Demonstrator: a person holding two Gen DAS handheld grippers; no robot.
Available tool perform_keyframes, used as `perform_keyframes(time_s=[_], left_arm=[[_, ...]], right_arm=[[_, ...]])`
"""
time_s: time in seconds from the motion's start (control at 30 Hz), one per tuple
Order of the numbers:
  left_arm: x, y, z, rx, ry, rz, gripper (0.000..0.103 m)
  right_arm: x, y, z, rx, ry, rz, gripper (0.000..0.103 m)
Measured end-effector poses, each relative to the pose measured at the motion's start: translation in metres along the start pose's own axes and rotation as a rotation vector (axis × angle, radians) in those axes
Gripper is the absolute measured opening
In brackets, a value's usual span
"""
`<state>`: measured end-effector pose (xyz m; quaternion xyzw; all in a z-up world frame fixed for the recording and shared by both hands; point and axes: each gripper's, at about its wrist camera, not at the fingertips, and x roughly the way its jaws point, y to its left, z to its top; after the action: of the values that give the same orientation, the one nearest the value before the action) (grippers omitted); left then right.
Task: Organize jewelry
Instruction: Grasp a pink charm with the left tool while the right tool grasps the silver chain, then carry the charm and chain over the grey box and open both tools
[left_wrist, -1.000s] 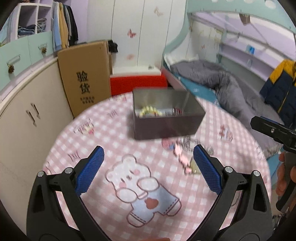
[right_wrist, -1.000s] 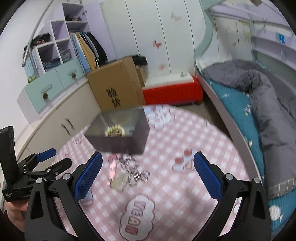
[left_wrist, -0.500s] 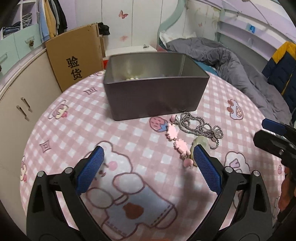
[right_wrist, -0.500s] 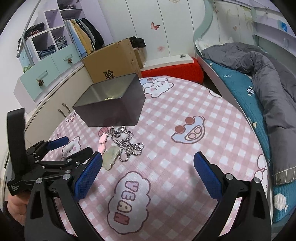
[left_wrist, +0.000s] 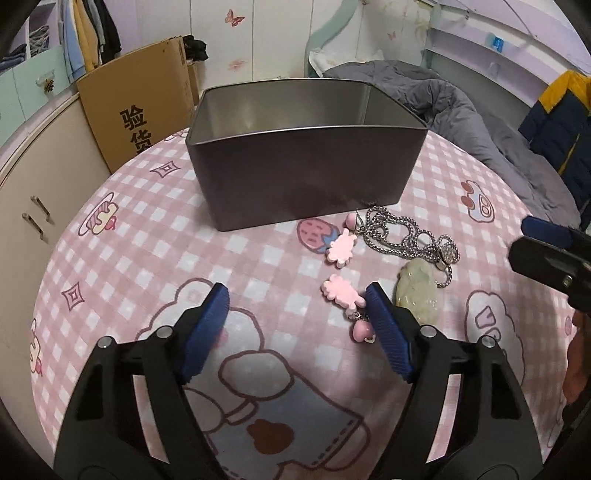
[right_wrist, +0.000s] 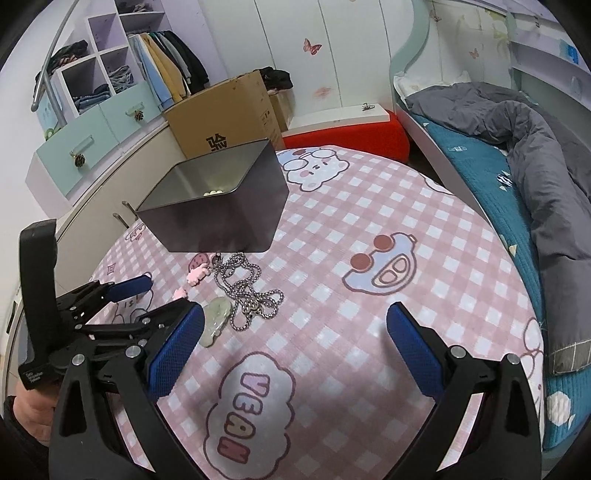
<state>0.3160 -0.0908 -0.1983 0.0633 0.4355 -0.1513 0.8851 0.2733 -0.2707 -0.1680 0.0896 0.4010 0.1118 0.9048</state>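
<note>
A dark grey tin box (left_wrist: 303, 177) (right_wrist: 221, 221) stands on the round table with the pink checked cloth (left_wrist: 147, 240) (right_wrist: 369, 221); pale beads (right_wrist: 213, 192) lie inside it. In front of it lie a pink charm strand (left_wrist: 340, 293) (right_wrist: 181, 293), a silver chain (left_wrist: 399, 236) (right_wrist: 247, 291) and a pale green jade pendant (left_wrist: 417, 291) (right_wrist: 216, 321). My left gripper (left_wrist: 295, 299) (right_wrist: 168, 293) hovers low over the cloth, its jaws closing, with the pink strand just inside its right finger and no pad pressing on it. My right gripper (right_wrist: 295, 314) (left_wrist: 524, 240) stands open, and only the pendant's edge lies beside its left finger.
A cardboard box (left_wrist: 136, 110) (right_wrist: 221, 118) and cream cabinets stand behind the table on the left. A red stool (right_wrist: 351, 133) sits behind it. A bed with a grey duvet (right_wrist: 517, 129) runs along the right. A person's hand (right_wrist: 26, 406) holds the left gripper.
Both grippers have sunk toward the table and closer to the tin and jewelry. The left jaws have narrowed from wide open, and the pink strand now lies by the right finger.
</note>
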Motion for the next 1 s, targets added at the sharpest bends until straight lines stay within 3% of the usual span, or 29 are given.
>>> perform_keyframes(time_s=[0.07,0.13,0.17,0.2,0.23,0.37,0.43,0.5,0.53,0.73,1.0], left_arm=[[0.000,-0.003,0.000,0.014,-0.001,-0.003,0.075],[-0.001,-0.007,0.000,0.029,-0.009,-0.024,0.059],[-0.002,-0.007,0.000,0.033,-0.015,-0.039,0.041],[-0.004,-0.006,0.000,0.030,-0.016,-0.063,0.030],[-0.005,-0.005,-0.001,0.026,-0.016,-0.076,0.026],[-0.010,-0.002,-0.007,0.022,-0.019,-0.103,0.024],[-0.014,0.002,-0.011,0.004,-0.021,-0.125,0.024],[-0.018,0.009,-0.018,-0.013,-0.025,-0.140,0.024],[-0.020,0.012,-0.019,-0.021,-0.026,-0.143,0.024],[-0.033,0.026,-0.025,-0.061,-0.042,-0.144,0.024],[-0.061,0.039,-0.013,-0.082,-0.116,-0.149,0.024]], right_arm=[[0.007,0.005,0.003,-0.024,0.006,0.001,0.095],[0.017,0.010,0.005,-0.054,0.025,-0.004,0.094],[0.023,0.014,0.006,-0.074,0.039,-0.007,0.091],[0.029,0.017,0.008,-0.087,0.051,-0.009,0.081],[0.032,0.019,0.008,-0.093,0.059,-0.010,0.068],[0.046,0.033,0.004,-0.168,0.076,-0.032,0.052],[0.046,0.038,0.004,-0.204,0.086,-0.025,0.023],[0.045,0.049,-0.004,-0.282,0.093,-0.064,0.020],[0.043,0.050,-0.006,-0.289,0.096,-0.054,0.014],[0.019,0.043,-0.010,-0.246,0.054,-0.020,0.012],[-0.034,0.052,0.027,-0.259,-0.066,0.037,0.012]])
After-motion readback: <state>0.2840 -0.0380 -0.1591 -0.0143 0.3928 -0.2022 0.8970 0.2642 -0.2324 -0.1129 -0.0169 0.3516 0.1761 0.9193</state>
